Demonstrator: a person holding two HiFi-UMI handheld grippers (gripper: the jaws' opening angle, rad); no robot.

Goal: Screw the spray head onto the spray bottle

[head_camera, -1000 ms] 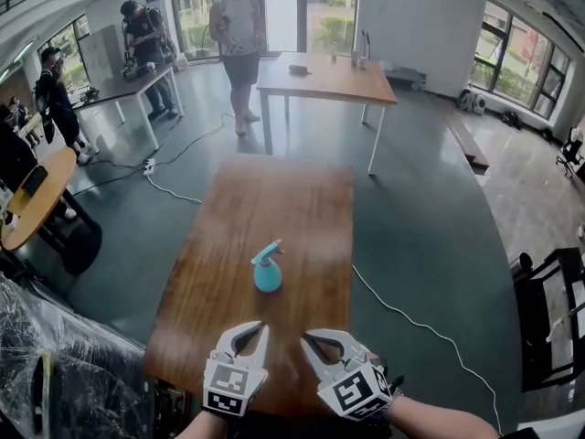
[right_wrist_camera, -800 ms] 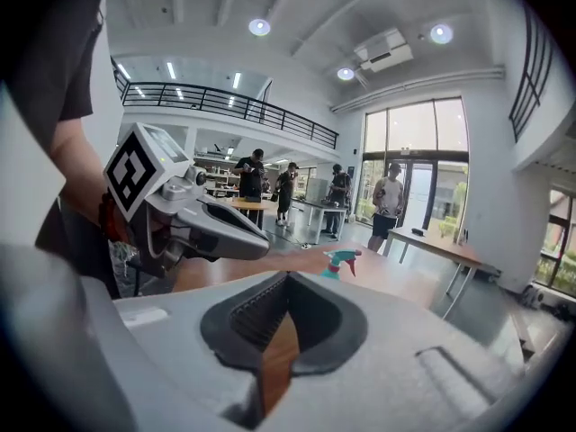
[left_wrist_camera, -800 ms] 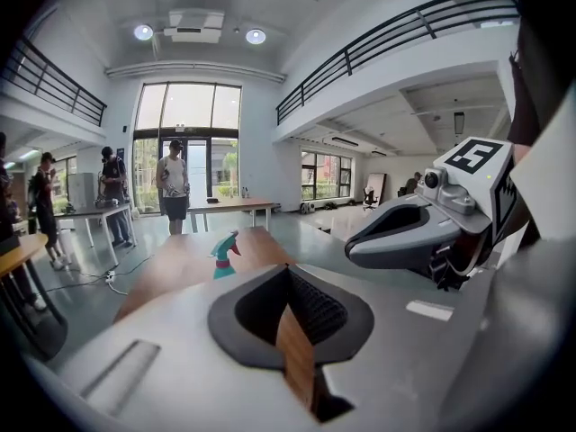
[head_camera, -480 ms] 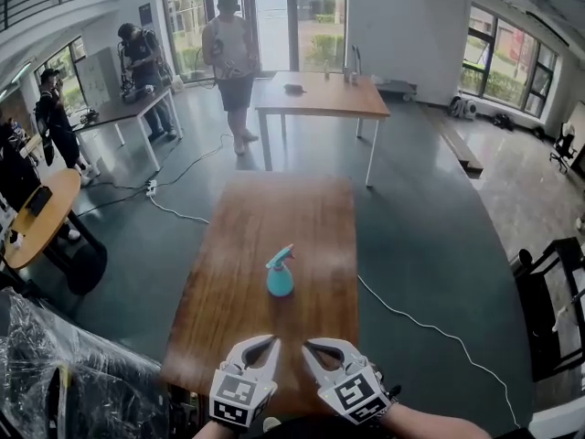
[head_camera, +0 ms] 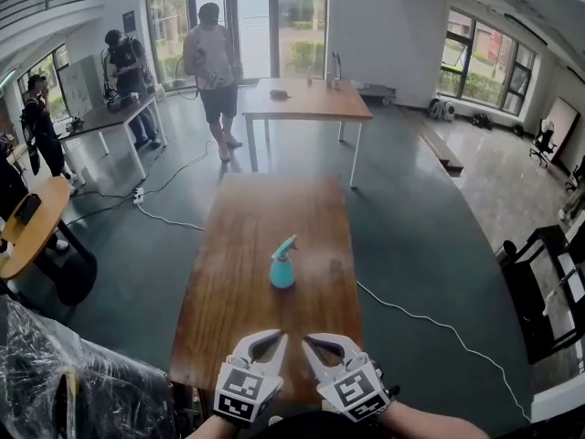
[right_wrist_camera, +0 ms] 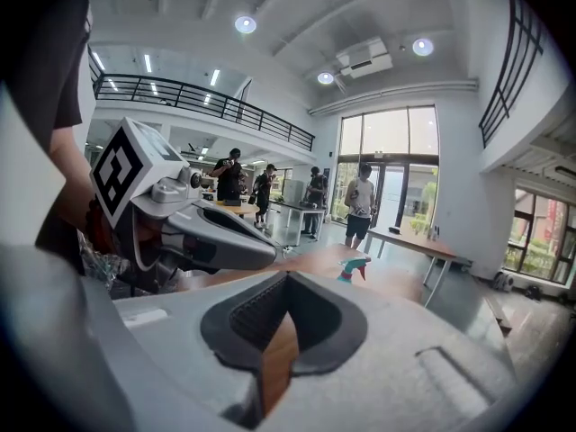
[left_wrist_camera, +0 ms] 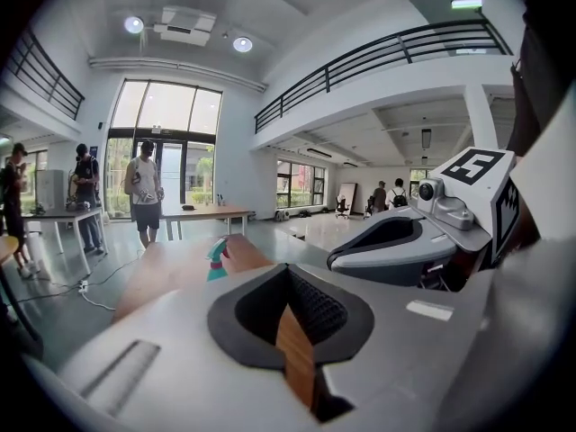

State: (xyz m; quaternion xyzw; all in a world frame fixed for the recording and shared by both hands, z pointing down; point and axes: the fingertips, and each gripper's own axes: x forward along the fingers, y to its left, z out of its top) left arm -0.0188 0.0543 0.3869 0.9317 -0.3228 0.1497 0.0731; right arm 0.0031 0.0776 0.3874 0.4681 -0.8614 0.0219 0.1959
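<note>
A teal spray bottle (head_camera: 282, 271) stands upright near the middle of the long wooden table (head_camera: 239, 245), with its spray head (head_camera: 287, 245) sitting on top. The same bottle shows small and far in the left gripper view (left_wrist_camera: 216, 261) and in the right gripper view (right_wrist_camera: 354, 268). My left gripper (head_camera: 272, 337) and right gripper (head_camera: 315, 340) hang side by side over the table's near edge, well short of the bottle. Both are shut with nothing between the jaws. Each gripper view shows its own gripper, left (left_wrist_camera: 288, 275) and right (right_wrist_camera: 286, 284), closed on bare air.
A second wooden table (head_camera: 306, 99) stands beyond the far end, with a person (head_camera: 212, 62) beside it. More people and a white desk (head_camera: 101, 117) are at the back left. A round table (head_camera: 32, 222) and a plastic-wrapped heap (head_camera: 64, 382) lie left. Cables (head_camera: 430, 323) cross the floor.
The head view has drifted, so the bottle sits slightly right and lower in the picture. Both grippers stay shut at the near edge and have drawn a little closer together.
</note>
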